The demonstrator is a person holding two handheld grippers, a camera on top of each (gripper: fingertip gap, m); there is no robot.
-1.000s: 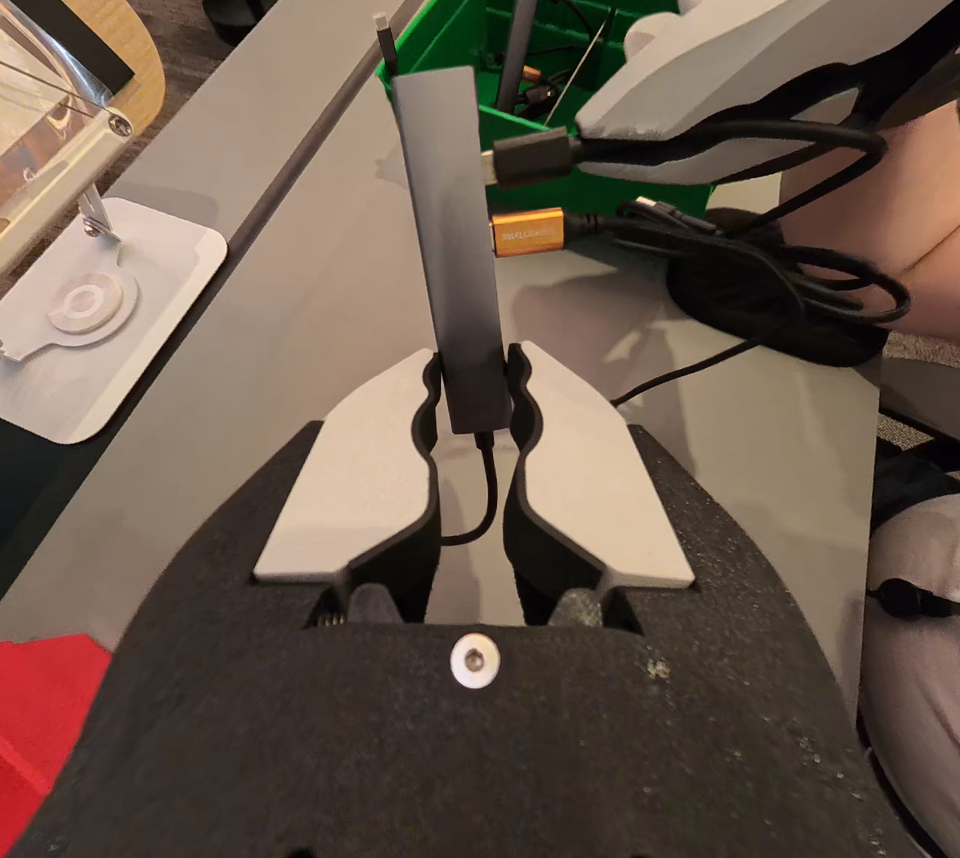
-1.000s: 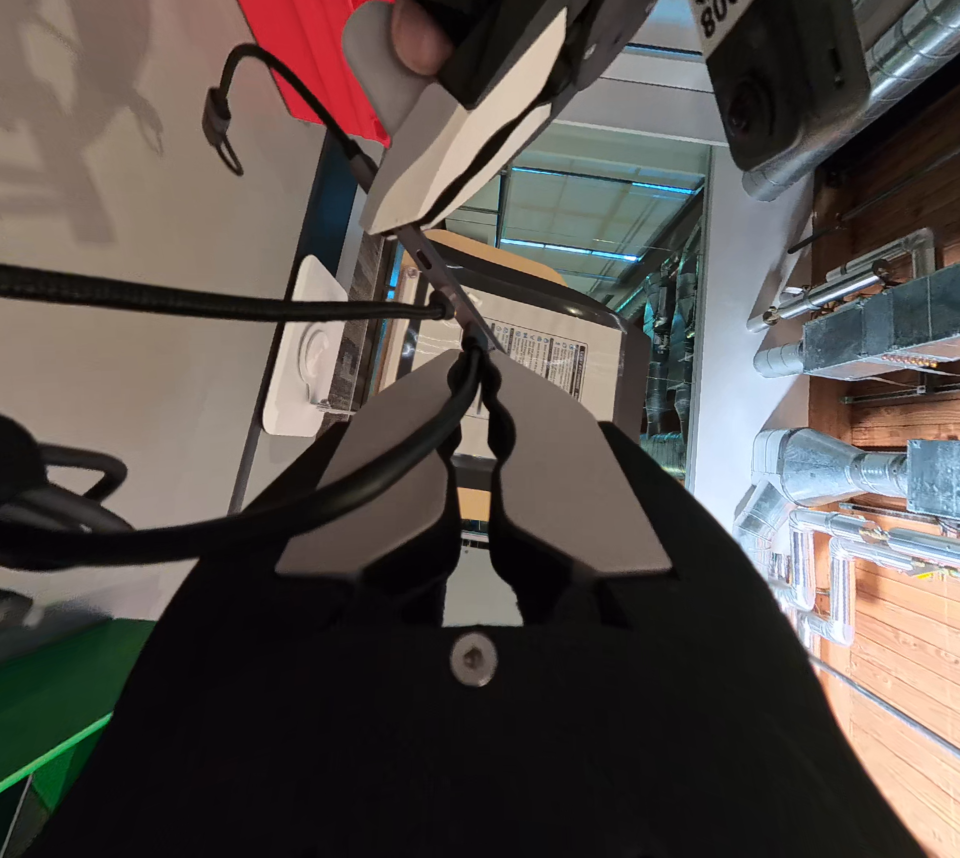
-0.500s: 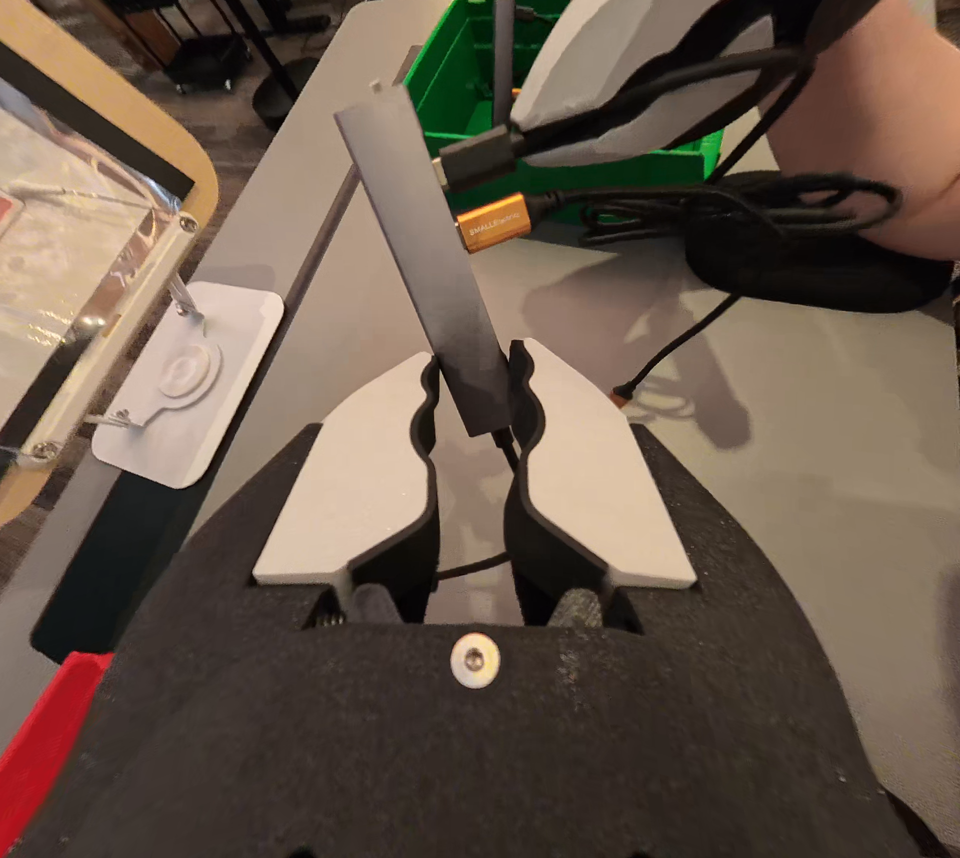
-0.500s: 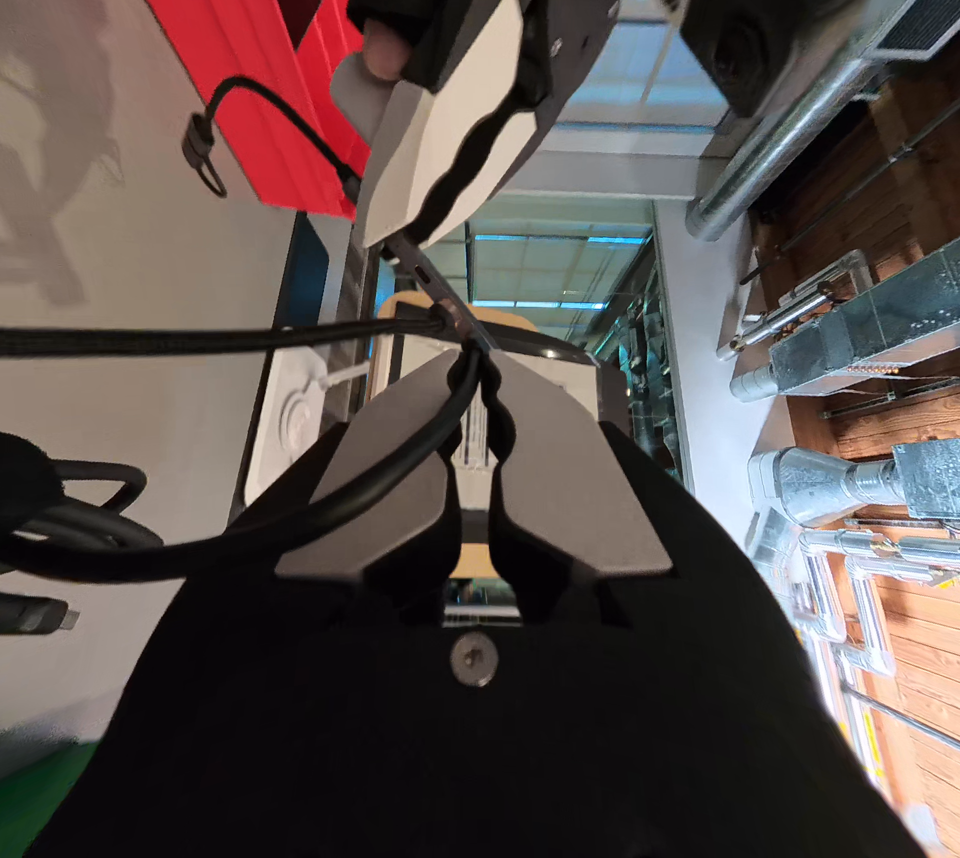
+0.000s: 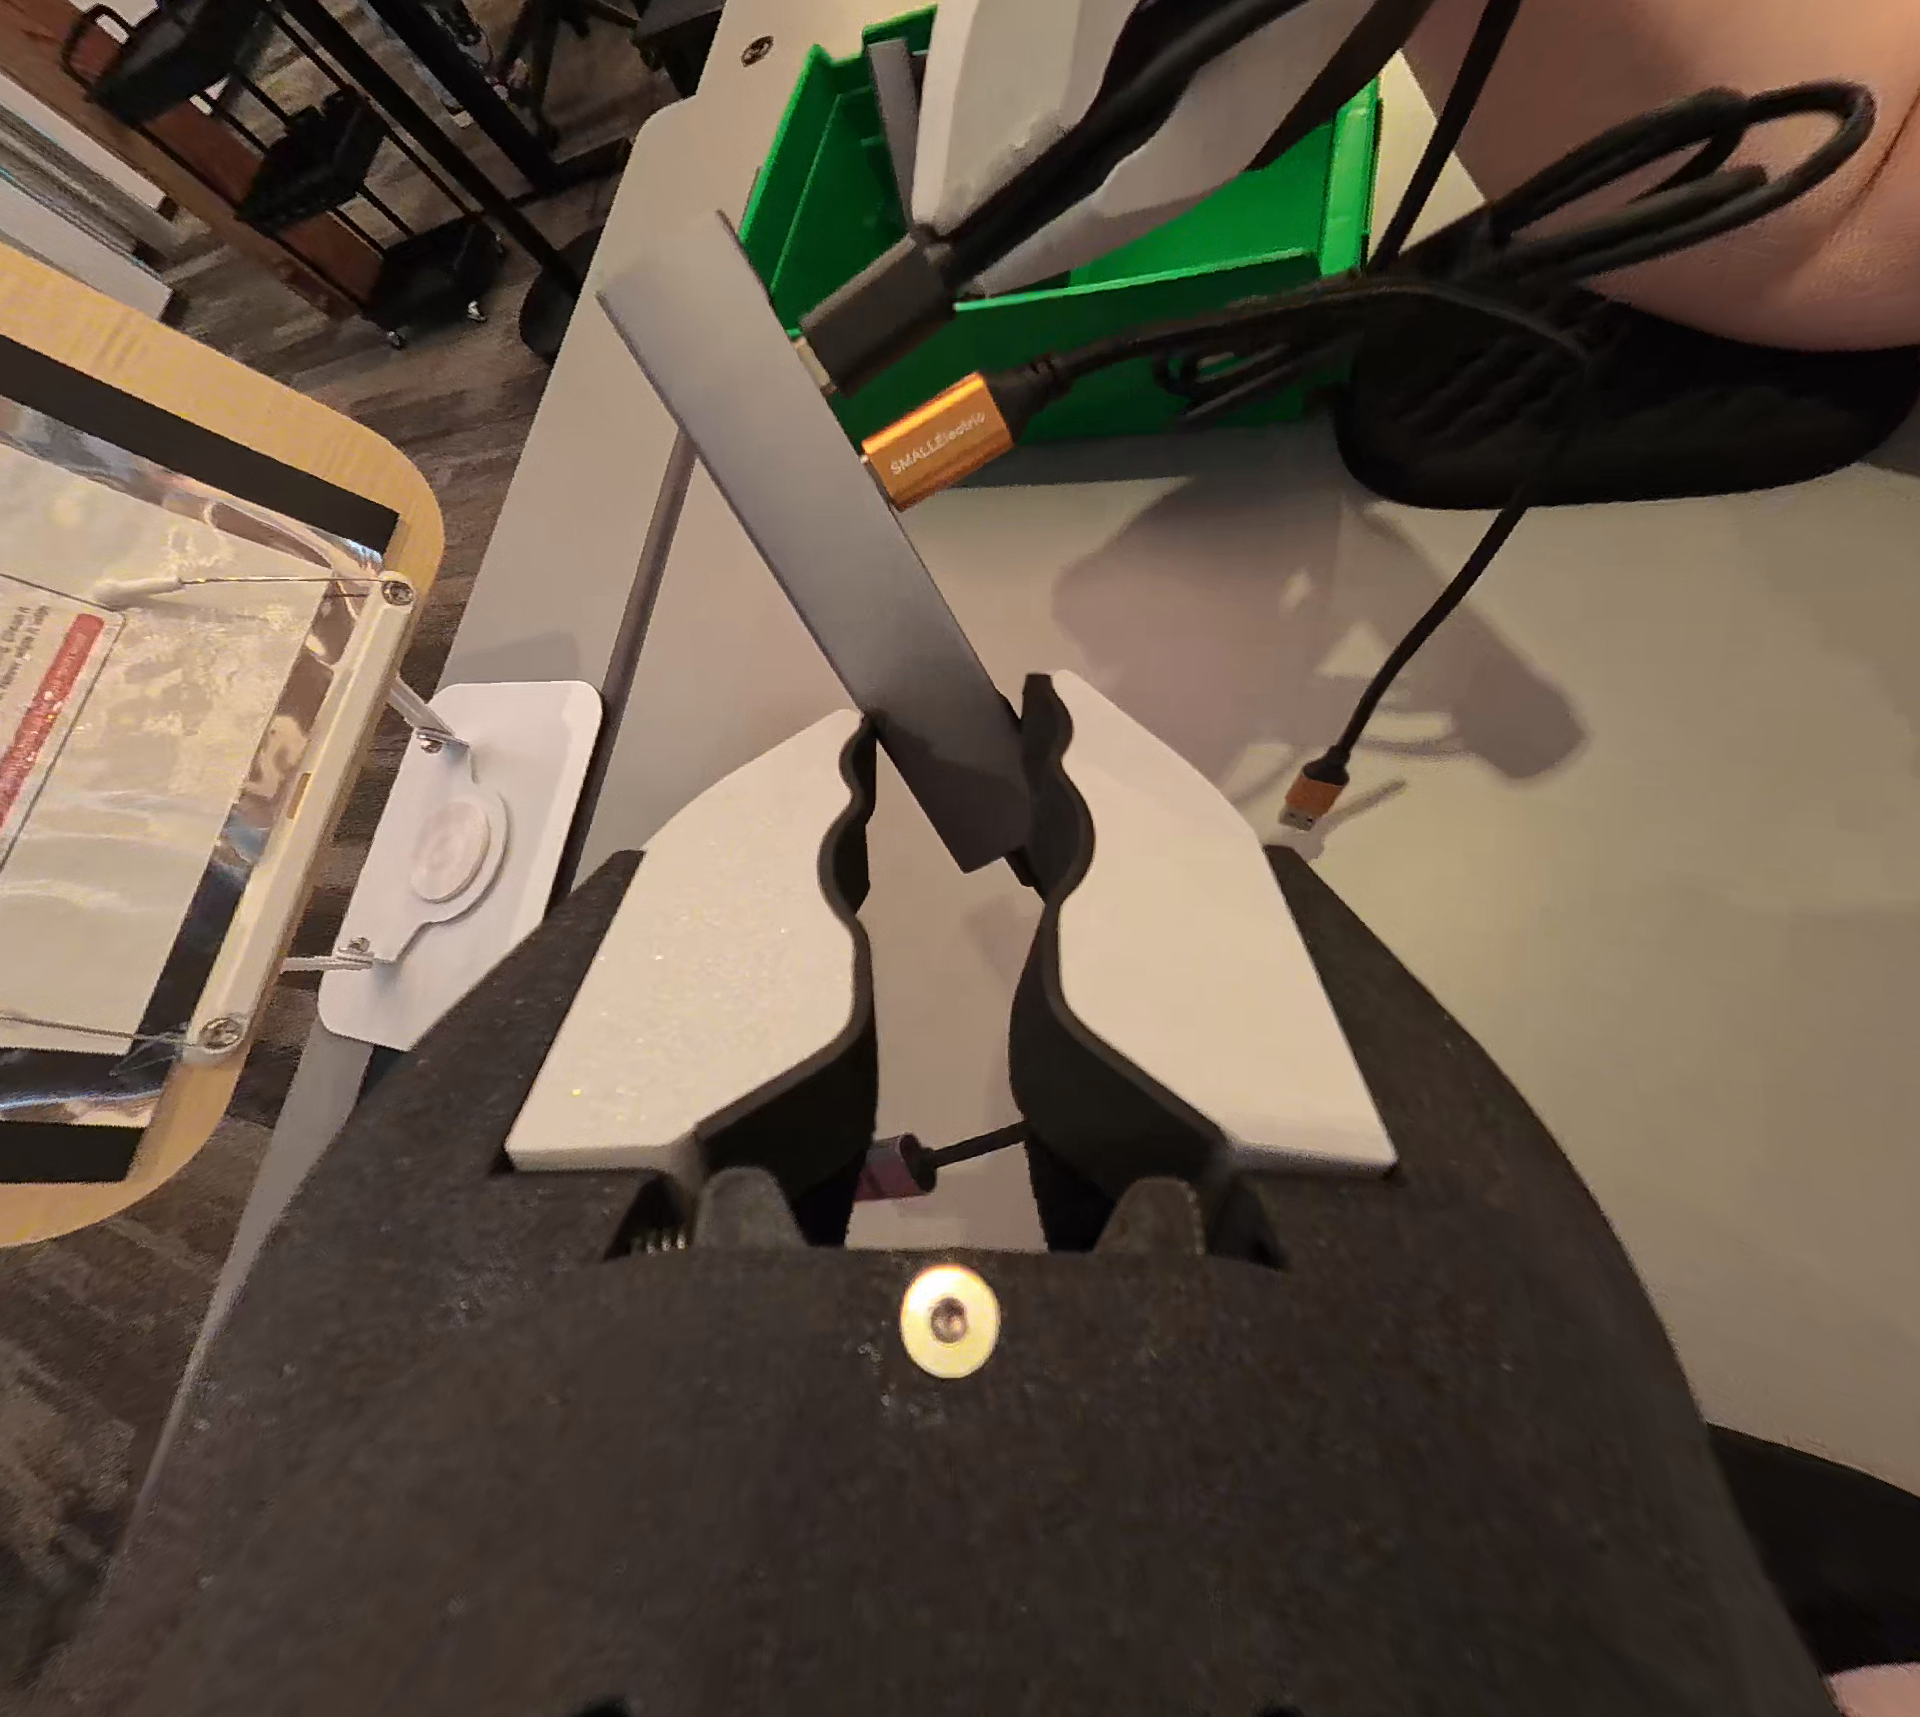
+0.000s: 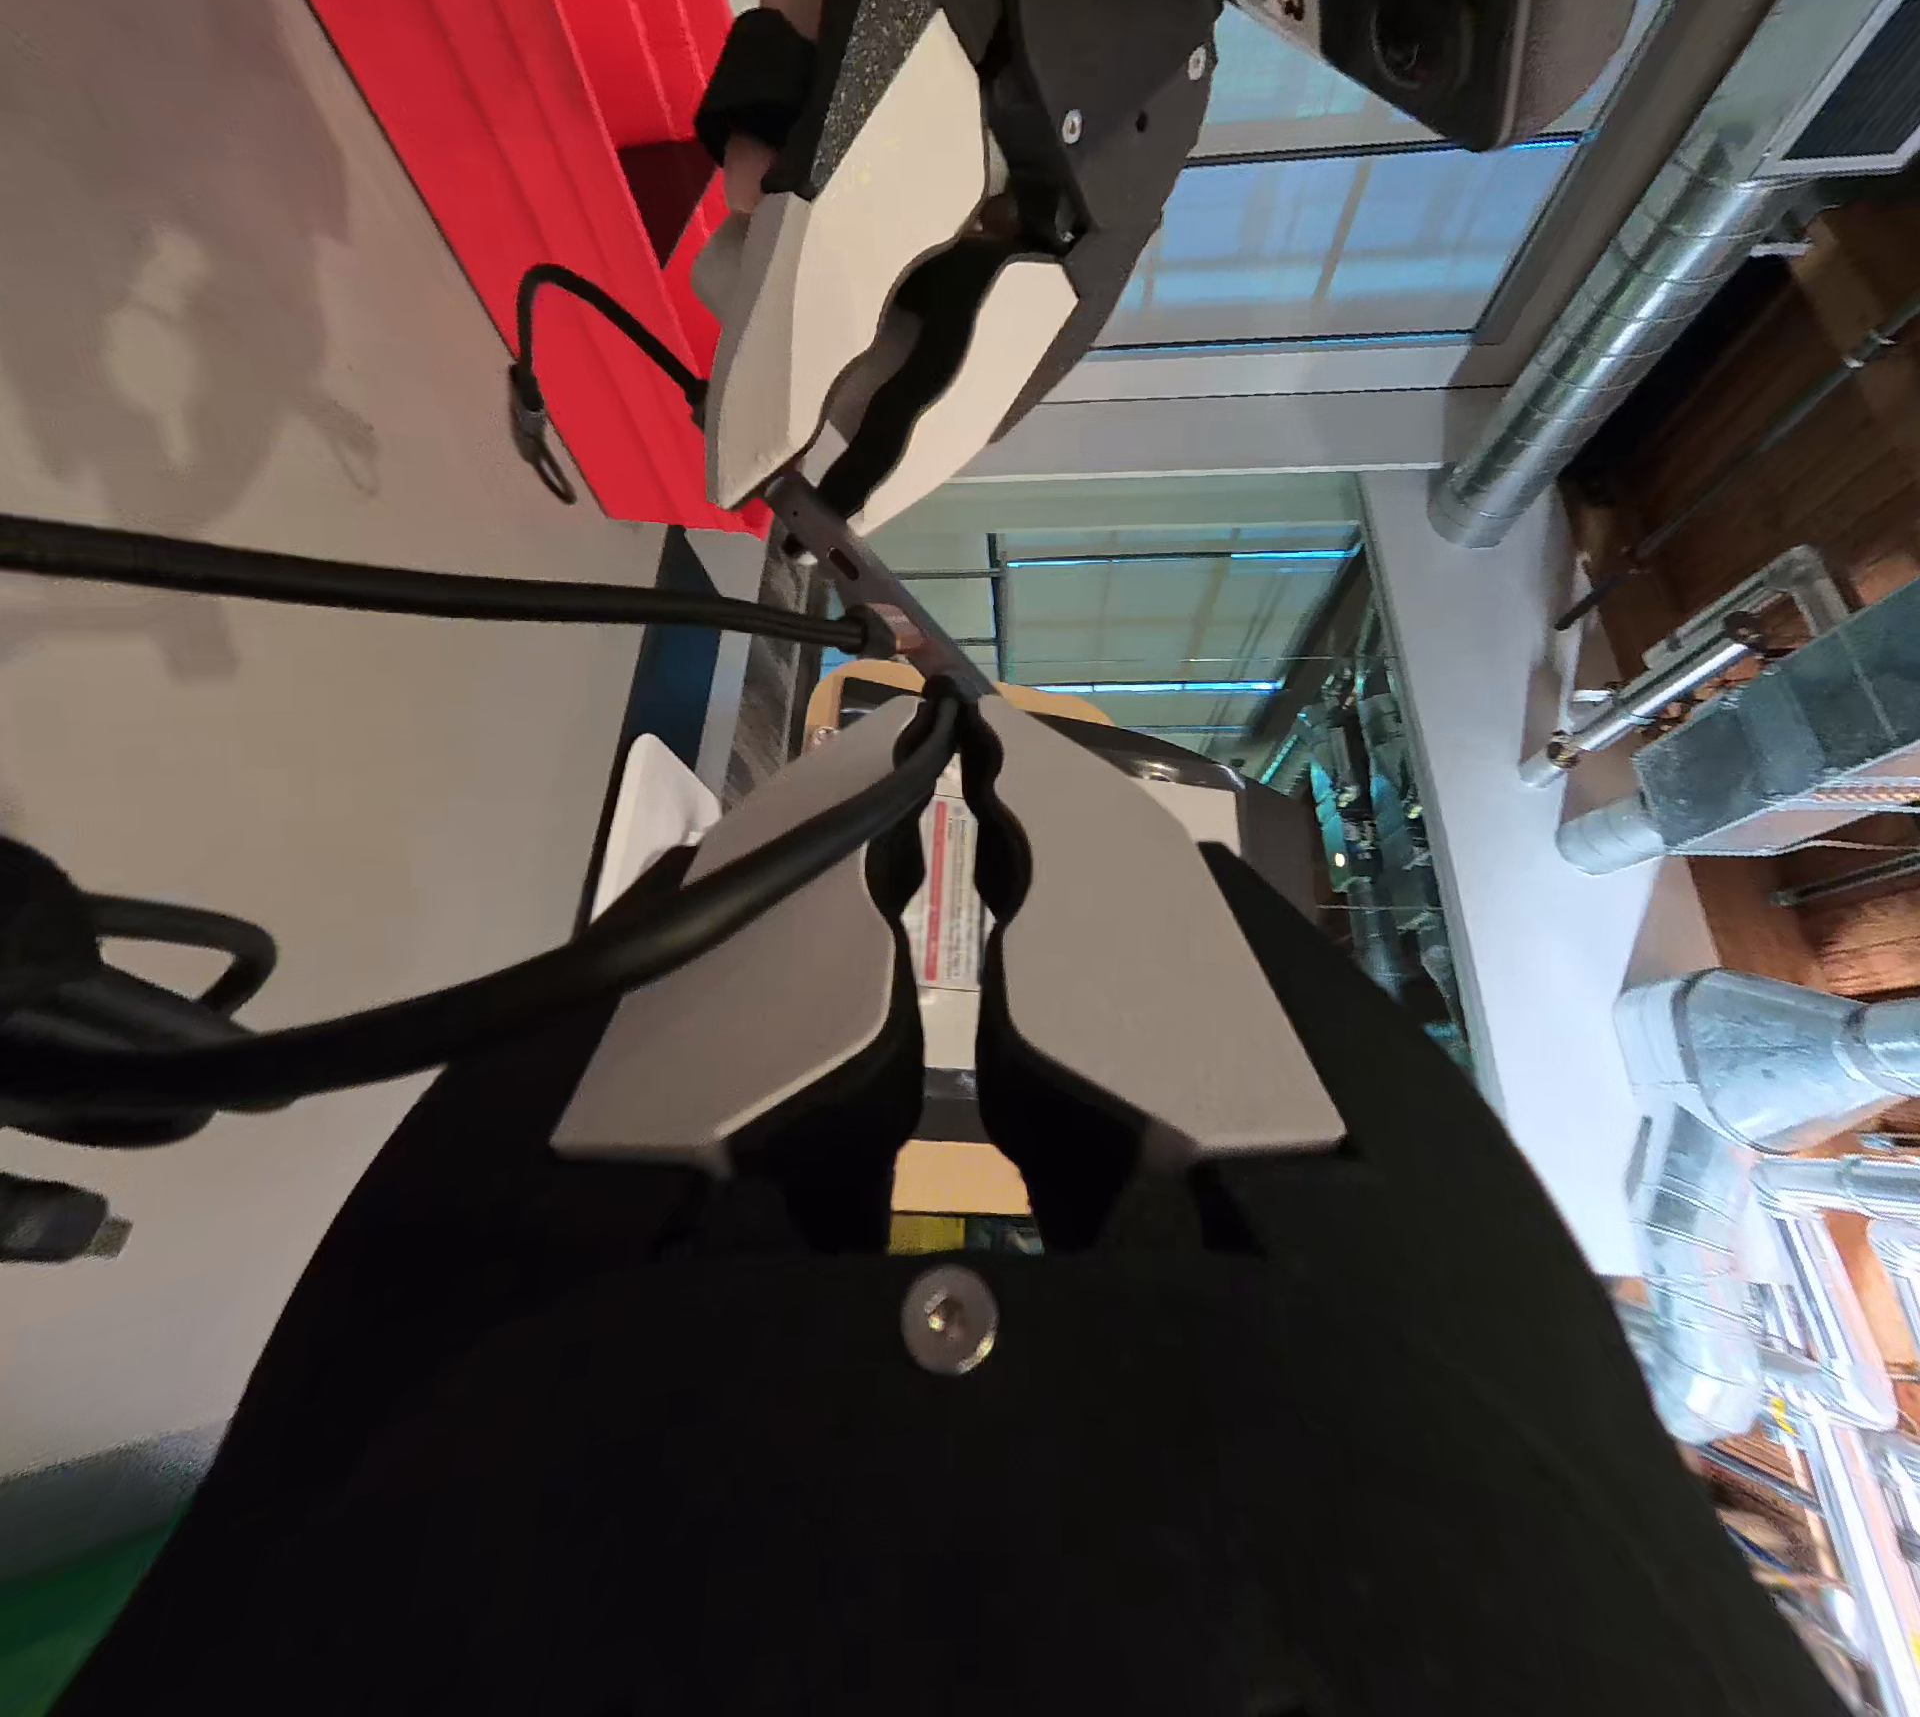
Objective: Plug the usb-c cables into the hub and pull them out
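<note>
My left gripper [image 5: 945, 717] is shut on the lower end of a slim dark grey hub [image 5: 800, 504], held above the grey table and leaning up to the left. An orange-plug cable [image 5: 940, 441] sits in the hub's right edge. Just above it, my right gripper [image 5: 935, 233] is shut on a black usb-c plug [image 5: 883, 311] whose tip meets the same edge. In the right wrist view my right gripper [image 6: 951, 711] pinches the black cable at the hub's edge [image 6: 857, 566], with the left gripper [image 6: 821, 483] beyond. A loose orange plug [image 5: 1314, 800] lies on the table.
A green bin [image 5: 1143, 317] with cables and another dark bar stands behind the hub. A black pad [image 5: 1610, 400] with coiled cables lies right. A red bin [image 6: 499, 88] is near the left gripper. A white stand base [image 5: 468, 836] sits at the table's left edge. Some 7 centimetres of space lies between my two pairs of fingers.
The hub has tilted to the left in my left gripper. My right gripper has followed it, and the black plug has closed the small gap to the hub's edge.
</note>
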